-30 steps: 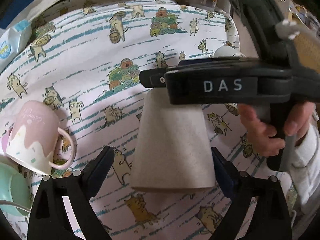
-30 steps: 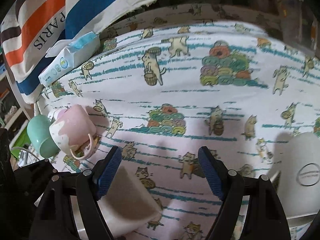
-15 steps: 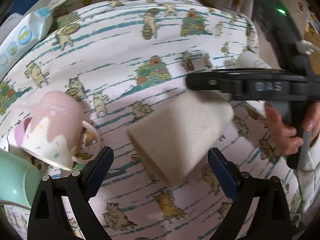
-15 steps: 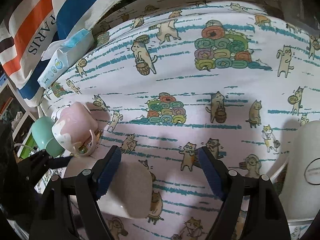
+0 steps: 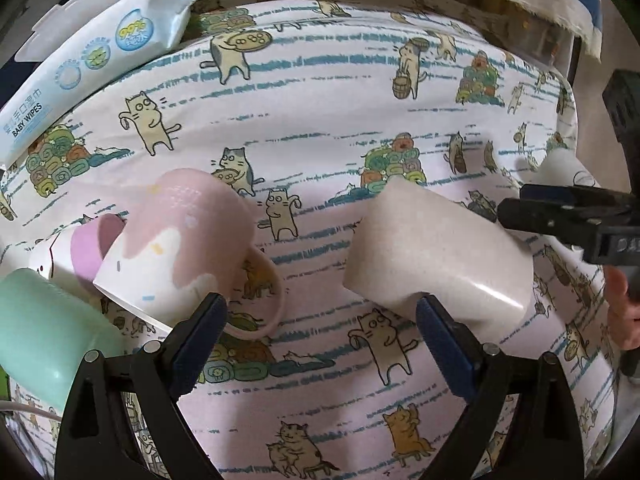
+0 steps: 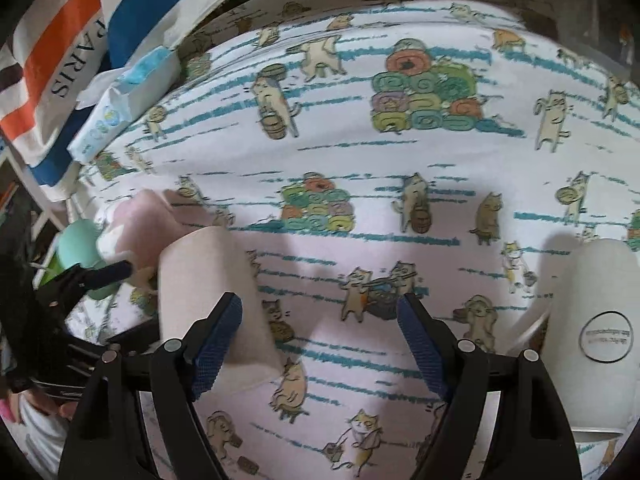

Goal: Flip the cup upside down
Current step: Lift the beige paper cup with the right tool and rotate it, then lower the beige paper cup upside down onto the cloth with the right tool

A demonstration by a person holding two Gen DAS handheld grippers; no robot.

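Note:
A plain beige cup (image 5: 436,256) stands upside down on the cat-print tablecloth (image 5: 320,128), its wide rim down. In the left wrist view it is just beyond my right finger. My left gripper (image 5: 320,328) is open and empty, with the cup to its right and a pink mug (image 5: 180,240) to its left. In the right wrist view the beige cup (image 6: 208,284) stands behind my left finger. My right gripper (image 6: 320,340) is open and empty, to the right of the cup.
The pink mug lies tilted against a mint green cup (image 5: 44,332) and a purple-rimmed cup (image 5: 92,248) at the left. A baby wipes pack (image 5: 92,68) lies at the back left. A white bottle (image 6: 600,328) stands at the right. A striped bag (image 6: 60,48) lies at the back left.
The beige cup left my left gripper's jaws and now stands to the right of them. My left gripper swung left toward the pink mug. My right gripper drew back from above the cup.

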